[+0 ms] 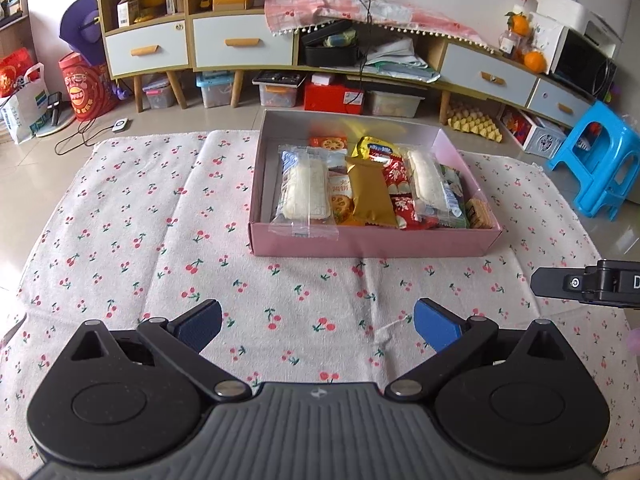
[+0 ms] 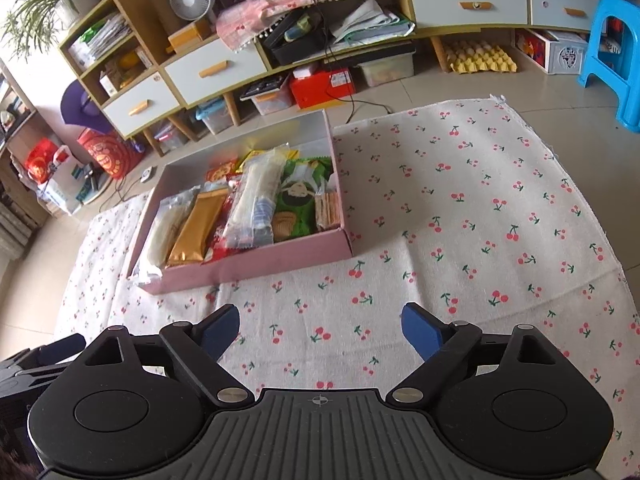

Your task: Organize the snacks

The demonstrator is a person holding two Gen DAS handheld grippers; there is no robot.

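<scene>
A pink box (image 1: 372, 242) (image 2: 256, 268) sits on the cherry-print cloth (image 1: 160, 240) (image 2: 460, 220), filled with several snack packs side by side. Among them are a clear-wrapped white bar (image 1: 306, 192), a gold pack (image 1: 370, 194) (image 2: 196, 228), red packs (image 1: 404, 204), a green pack (image 2: 298, 196) and crackers (image 2: 328, 210). My left gripper (image 1: 318, 326) hovers over bare cloth in front of the box, open, nothing between its blue pads. My right gripper (image 2: 320, 330) is also open and empty, off the box's near right corner. Its body shows at the right edge of the left wrist view (image 1: 588, 284).
A low cabinet with drawers (image 1: 240, 46) (image 2: 212, 68) runs along the far wall, with storage bins, a red box (image 1: 332, 96) and an egg tray (image 2: 482, 58) beneath it. A blue stool (image 1: 596, 160) (image 2: 612, 48) stands at the right. Cables lie on the tile floor.
</scene>
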